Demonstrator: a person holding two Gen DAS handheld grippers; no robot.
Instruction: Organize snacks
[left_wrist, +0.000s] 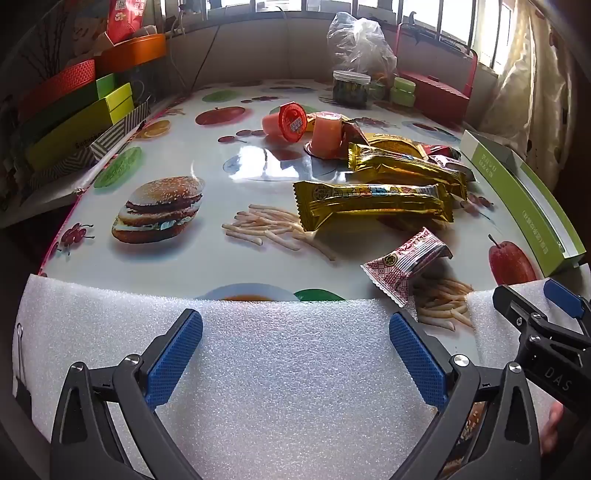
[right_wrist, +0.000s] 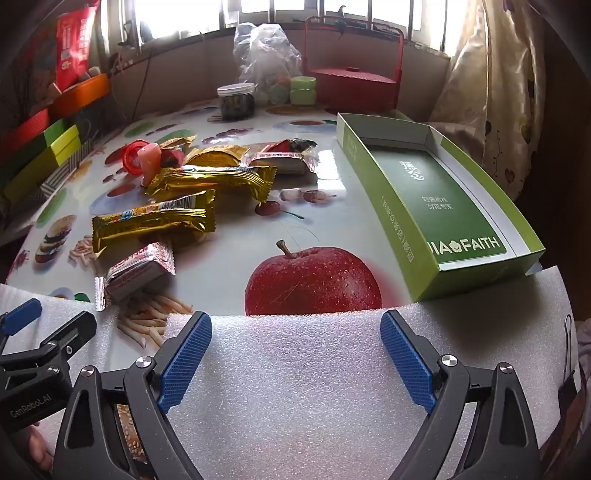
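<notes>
Snacks lie loose on a table printed with food pictures: gold wrapped bars (left_wrist: 373, 201) (right_wrist: 155, 218), a red-and-white packet (left_wrist: 406, 262) (right_wrist: 136, 271) nearest me, two orange jelly cups (left_wrist: 327, 134) (right_wrist: 149, 160) and more packets (right_wrist: 280, 157) behind. An open green box (right_wrist: 436, 199) (left_wrist: 532, 199) with nothing in it stands at the right. My left gripper (left_wrist: 295, 356) hangs open over white foam (left_wrist: 258, 369) at the near edge, nothing between its blue pads. My right gripper (right_wrist: 297, 358) is likewise open over foam, right of the left one.
At the back stand a lidded jar (right_wrist: 236, 101), green tubs (right_wrist: 303, 90), a crumpled clear bag (right_wrist: 266, 55) and a red carrier box (right_wrist: 354, 81). Stacked green and orange boxes (left_wrist: 81, 122) line the left side. A curtain (right_wrist: 491, 110) hangs at the right.
</notes>
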